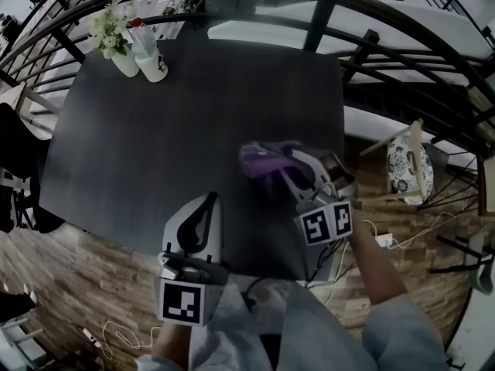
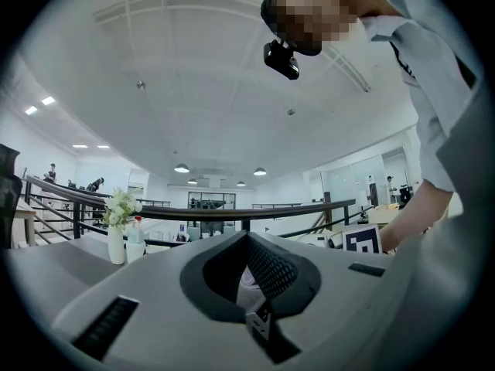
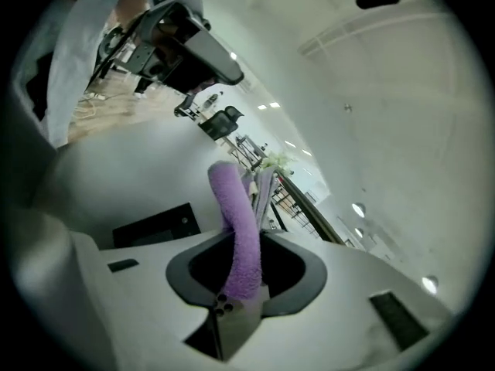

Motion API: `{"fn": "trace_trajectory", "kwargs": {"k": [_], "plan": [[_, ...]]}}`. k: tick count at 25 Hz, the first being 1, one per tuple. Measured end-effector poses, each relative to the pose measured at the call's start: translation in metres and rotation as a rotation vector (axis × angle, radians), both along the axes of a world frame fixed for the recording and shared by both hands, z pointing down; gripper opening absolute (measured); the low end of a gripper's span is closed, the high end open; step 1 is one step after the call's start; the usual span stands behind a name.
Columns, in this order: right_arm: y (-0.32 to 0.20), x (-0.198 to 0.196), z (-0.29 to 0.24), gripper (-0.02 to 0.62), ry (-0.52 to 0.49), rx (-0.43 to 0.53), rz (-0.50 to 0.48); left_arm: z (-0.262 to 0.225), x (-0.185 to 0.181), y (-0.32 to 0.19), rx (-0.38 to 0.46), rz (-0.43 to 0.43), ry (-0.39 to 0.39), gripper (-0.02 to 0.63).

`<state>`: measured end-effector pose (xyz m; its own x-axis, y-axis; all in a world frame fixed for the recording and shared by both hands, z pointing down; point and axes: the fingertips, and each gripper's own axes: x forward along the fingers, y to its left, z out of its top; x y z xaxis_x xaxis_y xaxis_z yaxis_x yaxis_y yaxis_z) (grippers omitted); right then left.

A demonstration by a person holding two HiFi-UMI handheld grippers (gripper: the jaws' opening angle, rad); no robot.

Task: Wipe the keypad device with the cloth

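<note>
Grips the purple cloth [image 1: 259,159] in clenched right tongs [image 1: 274,172], above the tabletop's [image 1: 155,130] 4 o'clock part. Holds left tongs [image 1: 210,201] pressed together on nothing, near the 6 o'clock edge. Finds 1 flower vase [image 1: 124,59] at 11 o'clock.

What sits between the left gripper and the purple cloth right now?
Nothing. The head view shows only bare dark table between the shut left gripper and the purple cloth, which the right gripper clamps.
</note>
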<state>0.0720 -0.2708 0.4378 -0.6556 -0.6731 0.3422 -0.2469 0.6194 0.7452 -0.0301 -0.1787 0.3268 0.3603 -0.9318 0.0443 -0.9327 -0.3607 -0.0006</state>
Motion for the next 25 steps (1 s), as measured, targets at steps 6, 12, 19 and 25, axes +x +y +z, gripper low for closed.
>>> {"fn": "trace_trajectory", "kwargs": {"k": [6, 12, 19, 25], "plan": [[0.011, -0.036, 0.010, 0.098, 0.192, 0.092, -0.200, -0.001, -0.005, 0.004, 0.003, -0.017, 0.001, 0.012], [0.012, -0.039, 0.028, 0.098, 0.300, 0.084, -0.249, -0.001, -0.007, 0.005, 0.003, -0.015, 0.012, 0.012], [-0.008, -0.012, 0.030, 0.098, 0.312, 0.060, -0.176, -0.002, -0.002, 0.004, 0.007, -0.004, 0.013, 0.012], [-0.028, 0.018, 0.028, 0.098, 0.157, -0.056, -0.021, -0.002, 0.004, 0.003, 0.005, 0.008, 0.023, 0.012]]}}
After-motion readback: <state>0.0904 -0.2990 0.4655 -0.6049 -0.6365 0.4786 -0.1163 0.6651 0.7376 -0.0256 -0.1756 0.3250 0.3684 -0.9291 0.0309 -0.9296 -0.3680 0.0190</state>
